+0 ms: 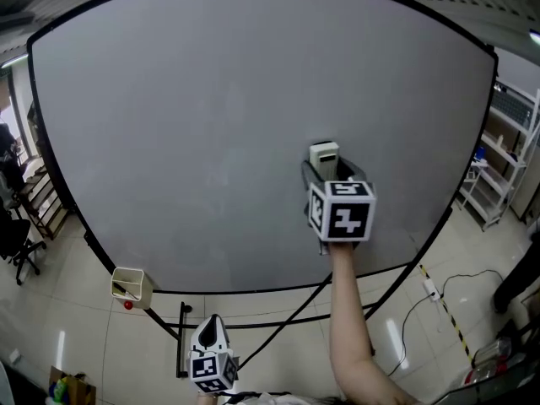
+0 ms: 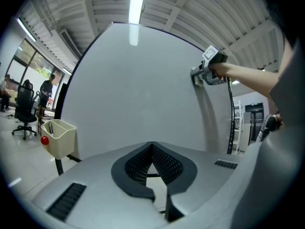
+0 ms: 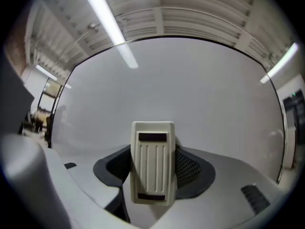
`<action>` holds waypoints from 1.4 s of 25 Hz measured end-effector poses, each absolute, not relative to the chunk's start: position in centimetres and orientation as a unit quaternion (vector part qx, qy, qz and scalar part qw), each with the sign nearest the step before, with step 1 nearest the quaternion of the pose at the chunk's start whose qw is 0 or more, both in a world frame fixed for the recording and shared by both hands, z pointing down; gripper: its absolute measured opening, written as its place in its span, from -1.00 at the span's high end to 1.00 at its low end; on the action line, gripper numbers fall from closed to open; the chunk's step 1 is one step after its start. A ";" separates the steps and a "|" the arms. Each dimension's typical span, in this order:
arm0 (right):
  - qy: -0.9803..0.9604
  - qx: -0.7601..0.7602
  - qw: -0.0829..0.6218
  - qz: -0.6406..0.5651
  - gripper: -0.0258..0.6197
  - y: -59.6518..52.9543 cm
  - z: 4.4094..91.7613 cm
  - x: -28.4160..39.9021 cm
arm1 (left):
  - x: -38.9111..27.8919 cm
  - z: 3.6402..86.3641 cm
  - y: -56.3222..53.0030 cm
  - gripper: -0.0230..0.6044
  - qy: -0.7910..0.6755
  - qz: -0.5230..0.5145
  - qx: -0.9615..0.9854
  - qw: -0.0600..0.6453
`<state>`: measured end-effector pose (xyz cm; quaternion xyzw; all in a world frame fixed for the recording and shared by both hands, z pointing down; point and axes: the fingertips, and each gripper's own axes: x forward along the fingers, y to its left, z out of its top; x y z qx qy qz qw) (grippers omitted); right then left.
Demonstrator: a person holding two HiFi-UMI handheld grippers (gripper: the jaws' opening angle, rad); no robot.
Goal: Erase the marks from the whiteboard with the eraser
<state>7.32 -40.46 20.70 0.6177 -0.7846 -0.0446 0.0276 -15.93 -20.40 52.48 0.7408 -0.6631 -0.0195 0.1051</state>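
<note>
At far left a black wheeled office chair stands on the pale tiled floor. A beige plastic tray-box hangs at the lower left corner of the big black-framed whiteboard. Its surface is plain grey-white. The left gripper, held low, has its jaws tip to tip on nothing. The right gripper clamps a cream ribbed plastic eraser upright at the board's right-centre. White metal shelving stands at right.

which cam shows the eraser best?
Right gripper view: the eraser fills the centre, clamped between the jaws, ribbed back facing camera. Head view shows only its top above the marker cube; left gripper view, tiny, distant.
</note>
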 end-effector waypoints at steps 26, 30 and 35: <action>-0.798 0.592 0.048 -0.102 0.06 -39.1 25.2 -0.8 | -17.4 53.3 -20.6 0.92 -0.680 -0.006 0.725 0.108; -0.807 0.551 0.128 -0.170 0.06 -38.2 28.0 -9.7 | -16.9 53.1 -20.5 0.92 -0.678 -0.005 0.728 0.104; -0.828 0.541 0.087 -0.119 0.07 -38.5 27.4 -6.0 | -17.1 53.4 -20.3 0.92 -0.683 -0.007 0.722 0.110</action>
